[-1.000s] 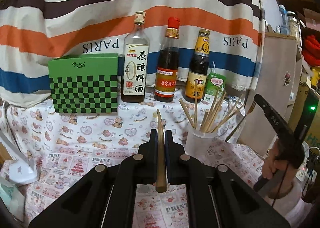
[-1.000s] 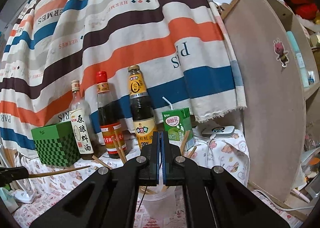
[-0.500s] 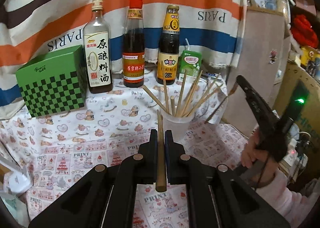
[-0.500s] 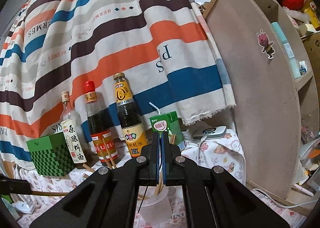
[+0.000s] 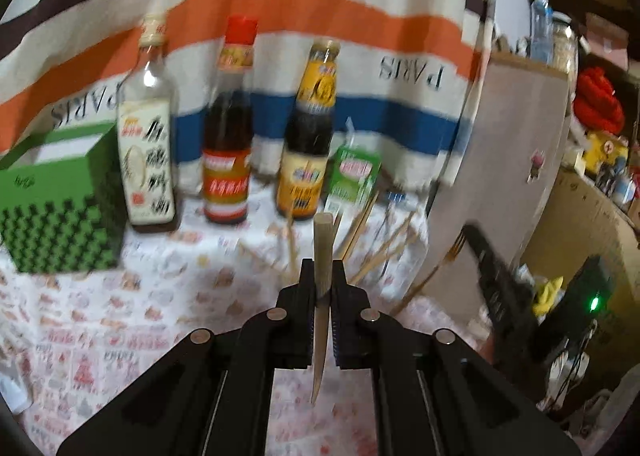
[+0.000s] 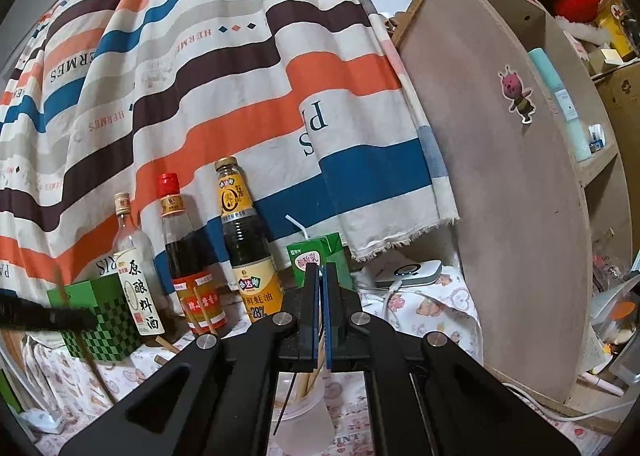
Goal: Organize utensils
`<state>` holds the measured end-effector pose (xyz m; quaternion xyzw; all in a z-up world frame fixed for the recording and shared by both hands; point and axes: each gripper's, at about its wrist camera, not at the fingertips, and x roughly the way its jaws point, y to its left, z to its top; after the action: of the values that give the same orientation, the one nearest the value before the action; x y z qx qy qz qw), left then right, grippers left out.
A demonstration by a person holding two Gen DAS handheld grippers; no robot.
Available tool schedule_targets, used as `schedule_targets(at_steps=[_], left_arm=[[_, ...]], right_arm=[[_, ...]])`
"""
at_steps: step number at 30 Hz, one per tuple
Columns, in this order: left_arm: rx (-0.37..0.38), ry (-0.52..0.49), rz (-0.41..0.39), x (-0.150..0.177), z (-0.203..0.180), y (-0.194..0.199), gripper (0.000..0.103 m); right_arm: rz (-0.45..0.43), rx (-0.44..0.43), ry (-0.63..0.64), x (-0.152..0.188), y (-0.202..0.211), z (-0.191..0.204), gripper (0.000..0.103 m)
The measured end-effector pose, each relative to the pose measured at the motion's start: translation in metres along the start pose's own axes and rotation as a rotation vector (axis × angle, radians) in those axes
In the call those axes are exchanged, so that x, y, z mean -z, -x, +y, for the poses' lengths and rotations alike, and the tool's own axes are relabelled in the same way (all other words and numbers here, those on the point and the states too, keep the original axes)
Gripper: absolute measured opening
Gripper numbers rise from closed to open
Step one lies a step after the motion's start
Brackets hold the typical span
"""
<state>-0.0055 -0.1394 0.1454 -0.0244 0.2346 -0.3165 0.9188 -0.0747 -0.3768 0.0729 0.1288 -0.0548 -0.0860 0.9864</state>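
Three bottles [image 6: 248, 248] are standing at the far side, one green checkered box [image 6: 100, 320] sitting left, one green carton [image 6: 320, 256] right, one plastic cup [image 6: 304, 420] near.

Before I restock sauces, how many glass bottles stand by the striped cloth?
3, in a row: the clear cooking wine bottle beside the green checkered box, the red-capped bottle in the middle, the yellow-labelled oyster sauce bottle beside the green drink carton.
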Motion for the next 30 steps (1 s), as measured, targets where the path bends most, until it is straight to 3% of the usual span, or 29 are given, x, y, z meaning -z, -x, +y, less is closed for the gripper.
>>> schedule_targets(at_steps=[5, 8, 12, 16, 19, 30], left_arm=[[0.113, 0.018, -0.169, -0.021, -0.013, 0.002, 0.006], [0.08, -0.027, -0.337, -0.024, -0.026, 0.005, 0.006], [0.047, -0.057, -0.434, -0.022, -0.035, -0.004, 0.006], [0.023, -0.062, -0.405, -0.011, -0.034, -0.027, 0.006], [-0.049, -0.11, -0.396, 0.002, -0.036, -0.043, 0.006], [-0.124, -0.218, -0.309, 0.02, -0.049, -0.072, 0.006]], right_arm=[[-0.008, 0.017, -0.01, 0.0, 0.0, -0.004, 0.002], [-0.013, 0.037, -0.022, 0.0, -0.001, -0.009, 0.002], [0.007, 0.056, -0.045, 0.002, -0.008, -0.017, 0.002], [0.032, 0.066, -0.062, 0.005, -0.014, -0.023, 0.002], [0.042, 0.063, -0.075, 0.006, -0.017, -0.026, 0.002], [0.051, 0.067, -0.072, 0.008, -0.021, -0.027, 0.002]])
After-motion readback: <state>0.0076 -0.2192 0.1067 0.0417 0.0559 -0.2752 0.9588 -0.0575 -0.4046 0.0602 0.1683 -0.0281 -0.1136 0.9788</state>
